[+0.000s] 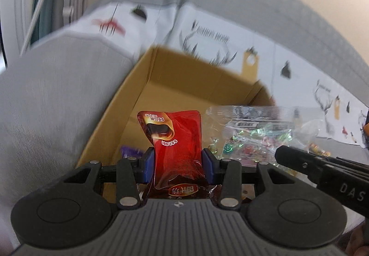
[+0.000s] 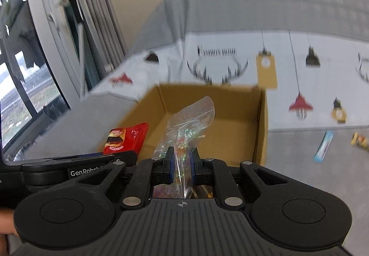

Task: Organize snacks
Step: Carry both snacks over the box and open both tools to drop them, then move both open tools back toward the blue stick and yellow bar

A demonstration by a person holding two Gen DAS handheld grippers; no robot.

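On a grey sofa [image 2: 69,131] draped with a printed white cloth [image 2: 288,85], near a window [image 2: 20,85], the open cardboard box [image 2: 230,131] lies before both tools: left tool [image 1: 177,164] clamping a red snack pouch [image 1: 175,136], right tool [image 2: 182,163] pinching a clear candy bag [image 2: 191,122].

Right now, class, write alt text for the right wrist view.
The right claw grips a clear candy bag over an open cardboard box. At left, another claw holds a red snack packet.

Left tongs [image 1: 177,167] clamped, right tongs [image 2: 182,162] pinched; both angled down.
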